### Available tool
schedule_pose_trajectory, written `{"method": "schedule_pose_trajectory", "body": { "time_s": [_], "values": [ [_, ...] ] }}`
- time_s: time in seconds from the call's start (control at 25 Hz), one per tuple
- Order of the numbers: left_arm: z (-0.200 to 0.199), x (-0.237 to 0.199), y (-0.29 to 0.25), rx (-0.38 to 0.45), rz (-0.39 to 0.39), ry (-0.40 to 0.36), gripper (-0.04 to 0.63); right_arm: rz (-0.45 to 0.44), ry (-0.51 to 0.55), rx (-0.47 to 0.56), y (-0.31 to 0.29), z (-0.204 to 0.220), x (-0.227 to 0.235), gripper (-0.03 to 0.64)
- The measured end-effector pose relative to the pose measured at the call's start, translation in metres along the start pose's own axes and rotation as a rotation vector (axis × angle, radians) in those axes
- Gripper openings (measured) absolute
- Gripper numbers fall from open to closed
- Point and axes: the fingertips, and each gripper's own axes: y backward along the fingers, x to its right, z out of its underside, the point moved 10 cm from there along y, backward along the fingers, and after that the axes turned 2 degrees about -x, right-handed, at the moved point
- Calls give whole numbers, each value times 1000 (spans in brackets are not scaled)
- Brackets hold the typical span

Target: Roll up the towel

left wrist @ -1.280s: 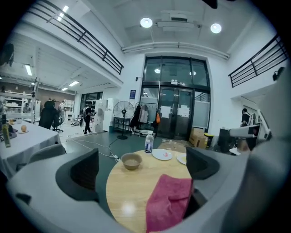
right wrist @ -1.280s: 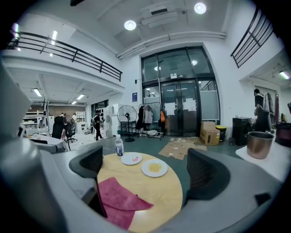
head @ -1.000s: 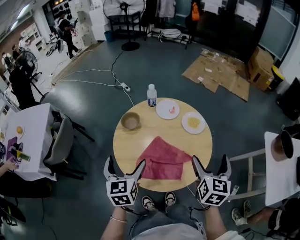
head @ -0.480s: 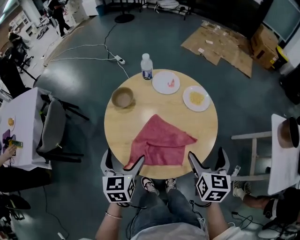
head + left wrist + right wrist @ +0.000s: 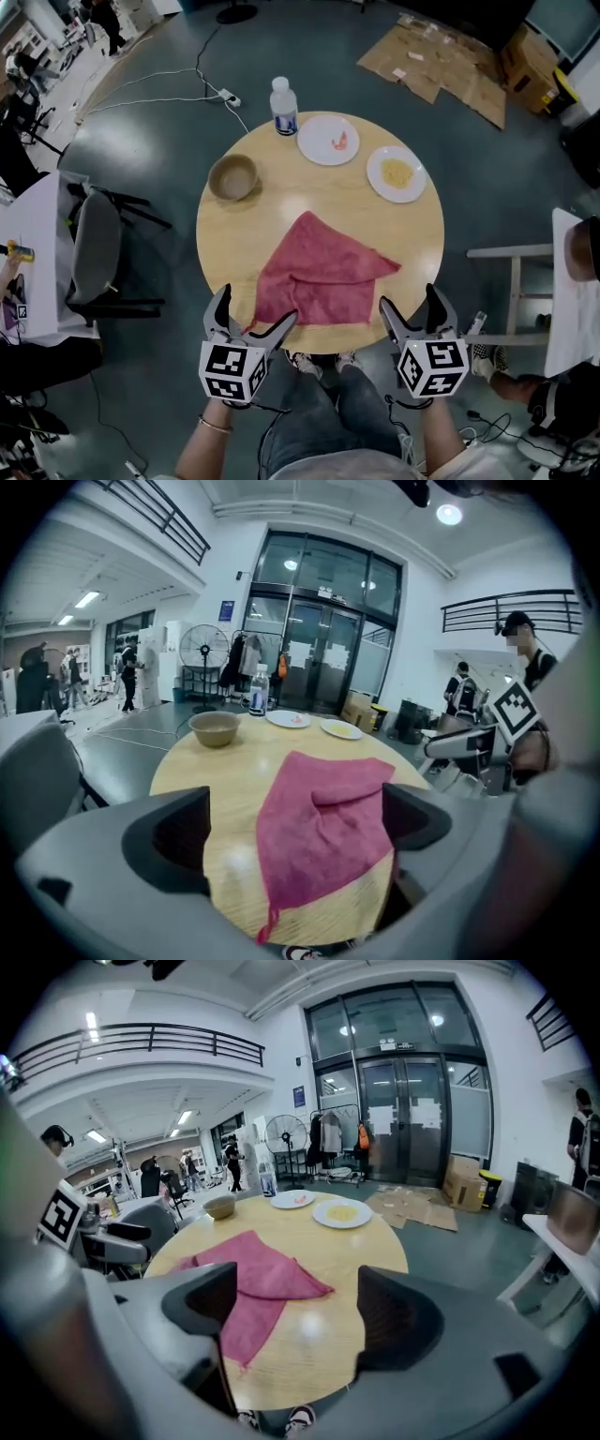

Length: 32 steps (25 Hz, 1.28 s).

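Both left gripper (image 5: 253,315) and right gripper (image 5: 410,304) are hovering released and empty at the towel's (image 5: 319,277) near edge, right jaws just narrowing, so uneven pinches are risking a skewed roll.

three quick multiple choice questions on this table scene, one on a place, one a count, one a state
1. In the head view, where is the bowl relative to the towel?
A) up and left of it
B) down and right of it
C) on top of it

2. How many plates stand on the table?
A) one
B) two
C) four

3. How do the left hand-held gripper's jaws stand?
A) shut on the towel
B) apart, gripping nothing
C) shut and empty

Answers:
1. A, the bowl sits past the towel's left side.
2. B, two white plates stand right of the bottle.
3. B, the left gripper view shows both pads wide apart.
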Motion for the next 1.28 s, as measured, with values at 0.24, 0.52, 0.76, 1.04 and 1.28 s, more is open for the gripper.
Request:
{"method": "schedule_pose_trajectory", "body": {
  "time_s": [0.24, 0.52, 0.76, 1.04, 1.28],
  "values": [
    [-16, 4, -22, -56, 176, -115, 469, -87, 68, -75, -21, 6, 11, 347],
    [-47, -2, -61, -194, 402, -374, 397, -227, 269, -174, -47, 1, 33, 239],
    [-76, -12, -103, -326, 560, -541, 330, -381, 502, -243, -68, -3, 48, 166],
    [-95, -18, -148, -461, 652, -666, 268, -522, 631, -303, -85, -4, 60, 123],
    [-103, -15, -177, -515, 658, -771, 244, -580, 713, -309, -95, -8, 68, 109]
  ]
}}
